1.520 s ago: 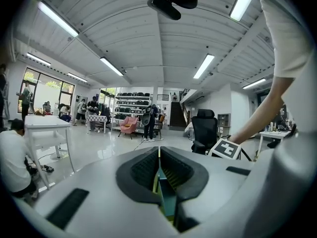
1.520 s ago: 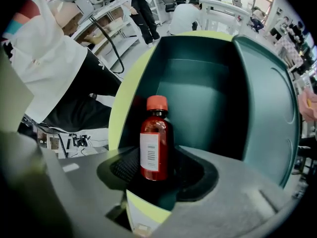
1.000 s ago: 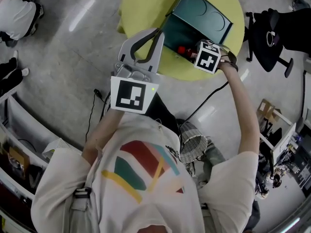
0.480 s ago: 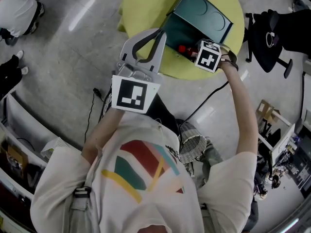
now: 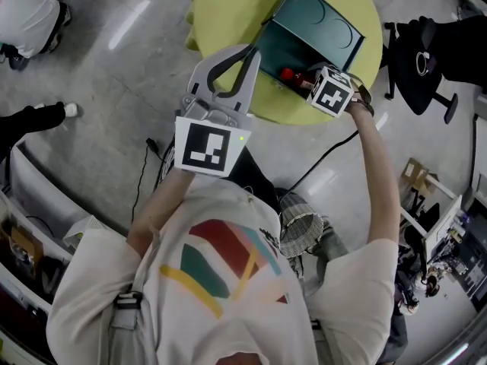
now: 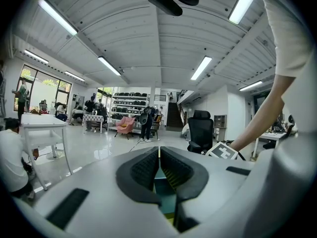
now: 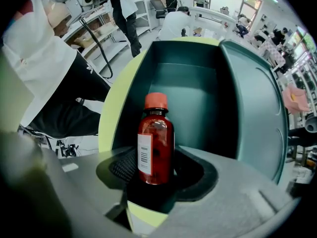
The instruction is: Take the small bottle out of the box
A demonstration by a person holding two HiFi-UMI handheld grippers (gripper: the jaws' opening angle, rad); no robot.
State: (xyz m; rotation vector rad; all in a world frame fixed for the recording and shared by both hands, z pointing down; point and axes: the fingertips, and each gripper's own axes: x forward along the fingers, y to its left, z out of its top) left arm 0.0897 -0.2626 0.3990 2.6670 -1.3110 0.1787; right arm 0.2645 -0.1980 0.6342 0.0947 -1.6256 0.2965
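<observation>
A small red bottle point(image 7: 155, 143) with a red cap and a white label stands upright between the pads of my right gripper point(image 7: 157, 163), which is shut on it. It is at the open front of the dark green box point(image 7: 198, 83), which lies on a round yellow table point(image 7: 106, 118). In the head view the bottle point(image 5: 293, 74) shows at the box's point(image 5: 319, 21) near edge, just ahead of my right gripper point(image 5: 308, 82). My left gripper point(image 5: 247, 52) hovers left of the box, its jaws touching and holding nothing; the left gripper view shows this gripper point(image 6: 159, 150) shut.
The yellow table point(image 5: 221, 14) stands on a grey floor. A black office chair point(image 5: 426, 52) is to its right. A wire basket point(image 5: 300, 230) and a black cable lie near the person's legs. Other people point(image 5: 27, 21) are at the far left.
My right gripper with the bottle has shifted slightly to the right, along the box's near edge. The left gripper has stayed where it was. A person at the left has walked on.
</observation>
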